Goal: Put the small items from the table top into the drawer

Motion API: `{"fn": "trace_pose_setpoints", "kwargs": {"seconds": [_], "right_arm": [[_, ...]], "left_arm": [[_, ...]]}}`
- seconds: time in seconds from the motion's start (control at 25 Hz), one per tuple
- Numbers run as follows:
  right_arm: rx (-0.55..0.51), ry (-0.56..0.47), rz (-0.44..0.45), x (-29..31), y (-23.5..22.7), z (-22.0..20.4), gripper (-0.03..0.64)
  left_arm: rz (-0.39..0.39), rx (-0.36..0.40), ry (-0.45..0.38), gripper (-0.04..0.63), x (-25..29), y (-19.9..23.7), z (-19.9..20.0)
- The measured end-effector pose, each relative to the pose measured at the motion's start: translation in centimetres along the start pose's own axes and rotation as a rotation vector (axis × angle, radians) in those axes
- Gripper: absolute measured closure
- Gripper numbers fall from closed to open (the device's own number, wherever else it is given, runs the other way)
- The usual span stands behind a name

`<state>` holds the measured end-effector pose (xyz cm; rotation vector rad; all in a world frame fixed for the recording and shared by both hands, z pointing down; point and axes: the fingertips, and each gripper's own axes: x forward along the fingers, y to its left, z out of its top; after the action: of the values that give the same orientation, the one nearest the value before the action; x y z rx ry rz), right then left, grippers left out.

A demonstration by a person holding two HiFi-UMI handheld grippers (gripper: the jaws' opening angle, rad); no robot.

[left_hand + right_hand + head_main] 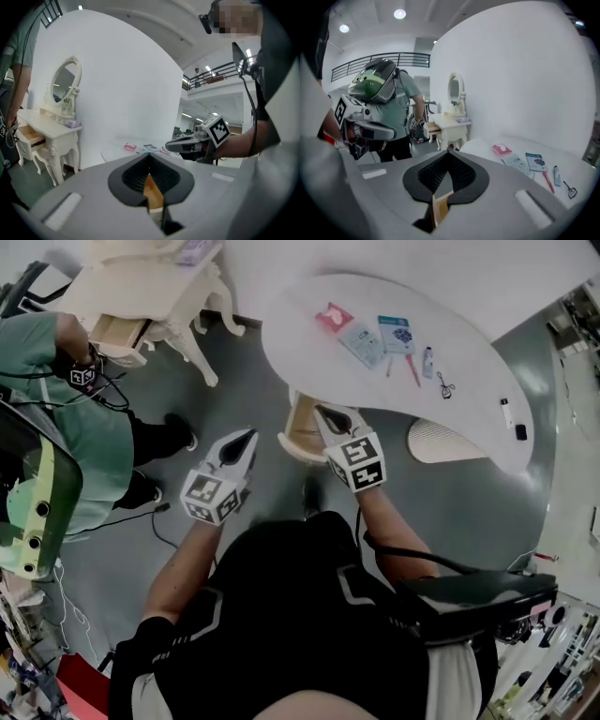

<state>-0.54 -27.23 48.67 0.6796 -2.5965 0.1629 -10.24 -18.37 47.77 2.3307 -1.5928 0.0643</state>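
Hovering | right gripper (324, 412) near table (300, 334) edge | left gripper (250, 435) over floor (248, 367)

Tabletop (487, 343): 1.
Items on it, by kind:
- pink packet (333, 317): 1
- printed cards: 2, comprising pale card (361, 343) and teal card (396, 334)
- red pen (412, 370): 1
- small tube (427, 362): 1
- small metal item (445, 385): 1, kind not discernible
- white stick (506, 412): 1, near the right edge
- black block (520, 432): 1, near the right edge

Tongs: 2 sets, comprising left tongs (246, 438) and right tongs (324, 414).
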Motion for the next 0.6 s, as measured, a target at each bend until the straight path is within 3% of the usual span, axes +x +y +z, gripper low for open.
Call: {"fn": "trace_pose_setpoints", "kwargs": {"seconds": [0.24, 0.6], "right_arm": [[0.097, -0.192, -0.154, -5.9, 1.4, 5.5, 0.615], [0.110, -0.241, -0.233, -10.0, 3.4, 6.6, 0.617]], "left_arm": [[-0.024, 0.023, -0.088, 0.595, -2.0, -0.8, 4.2], [-0.131, 0.050, -0.145, 0.595, -4.7, -3.7, 7.1]]}}
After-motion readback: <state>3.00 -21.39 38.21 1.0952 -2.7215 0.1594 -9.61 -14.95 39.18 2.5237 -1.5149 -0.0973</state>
